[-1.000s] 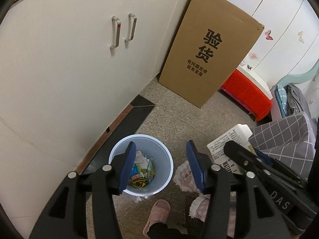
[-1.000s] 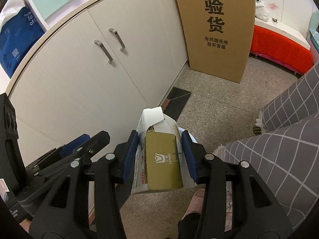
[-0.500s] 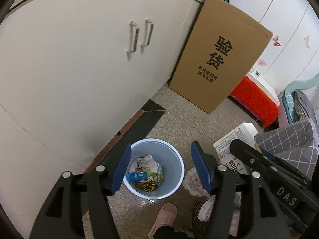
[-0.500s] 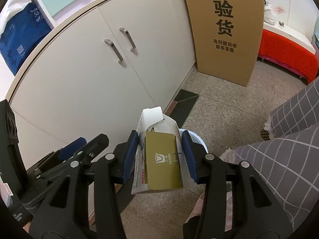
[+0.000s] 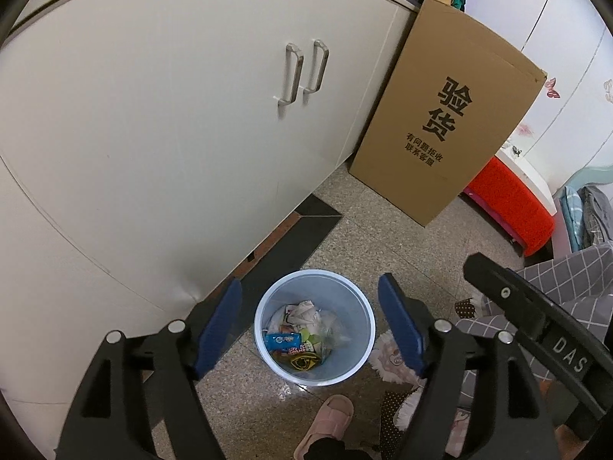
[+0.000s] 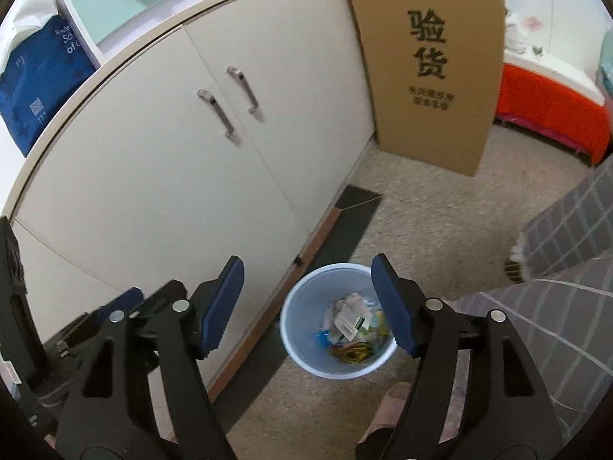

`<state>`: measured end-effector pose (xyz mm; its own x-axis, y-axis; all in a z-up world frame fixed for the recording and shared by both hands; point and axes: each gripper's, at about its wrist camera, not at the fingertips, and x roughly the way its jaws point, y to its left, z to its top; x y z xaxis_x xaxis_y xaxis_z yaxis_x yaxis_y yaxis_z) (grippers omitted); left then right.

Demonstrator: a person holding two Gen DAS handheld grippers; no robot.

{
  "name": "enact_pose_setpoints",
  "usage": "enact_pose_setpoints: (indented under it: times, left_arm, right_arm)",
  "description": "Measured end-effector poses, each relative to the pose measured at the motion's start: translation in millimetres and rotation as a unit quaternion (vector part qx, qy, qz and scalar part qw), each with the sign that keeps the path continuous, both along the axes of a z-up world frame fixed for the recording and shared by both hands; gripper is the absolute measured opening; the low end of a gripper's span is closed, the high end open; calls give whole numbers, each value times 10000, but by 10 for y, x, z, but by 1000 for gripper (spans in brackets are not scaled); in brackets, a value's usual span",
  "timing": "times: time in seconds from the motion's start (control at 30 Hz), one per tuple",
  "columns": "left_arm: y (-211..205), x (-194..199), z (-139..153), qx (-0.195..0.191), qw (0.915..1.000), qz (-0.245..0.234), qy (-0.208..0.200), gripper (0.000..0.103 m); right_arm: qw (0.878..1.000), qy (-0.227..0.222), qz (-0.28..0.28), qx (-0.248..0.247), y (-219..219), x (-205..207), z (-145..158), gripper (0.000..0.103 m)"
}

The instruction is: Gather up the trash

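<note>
My right gripper (image 6: 306, 299) is opening, blue pads (image 6: 390, 303) wide apart with nothing between them. My left gripper (image 5: 310, 326) is opening too, pads (image 5: 400, 326) empty.

Both point down at the pale blue bin (image 5: 264, 314) on the speckled floor (image 5: 383, 237). In the right view the bin (image 6: 299, 306) sits between the pads, toward the right one. Trash in the bin (image 6: 352, 326): crumpled white paper, a white printed carton piece and coloured wrappers; in the left view a blue packet (image 5: 283, 341) lies at 9 o'clock inside it.

White cabinet (image 5: 153, 134) with two metal handles (image 5: 304, 73) runs from 9 to 12 o'clock of the bin. Tall cardboard box (image 5: 452, 115) with black print stands at 1 o'clock, leaning on the cabinet end. Red seat (image 5: 509, 203) at 2 o'clock. Pink slipper (image 5: 329, 418) at 6 o'clock, just beside the bin. Grey checked cloth (image 6: 567, 287) at 3 o'clock.
</note>
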<state>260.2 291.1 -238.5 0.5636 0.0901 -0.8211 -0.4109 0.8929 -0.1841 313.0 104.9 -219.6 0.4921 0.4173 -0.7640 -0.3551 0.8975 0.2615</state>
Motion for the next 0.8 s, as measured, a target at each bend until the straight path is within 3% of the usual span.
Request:
enact_pose_setpoints:
  times: [0.2, 0.43, 0.6, 0.8]
  left_arm:
    - [-174, -92, 253, 135, 9997, -114, -166, 76]
    - [-610, -396, 845, 474, 9952, -500, -691, 80]
    - [-1060, -762, 1383, 888, 9850, -845, -1216, 83]
    - [-1620, -1302, 1955, 1305, 9649, -1204, -1935, 88]
  right_arm:
    - [9990, -352, -181, -203, -246, -243, 366, 74]
    - [9946, -899, -507, -142, -754, -729, 1008, 82]
    - [9871, -1399, -752, -211, -1215, -1262, 1488, 86]
    - [9711, -2032, -1234, -197, -1819, -1963, 1942, 90]
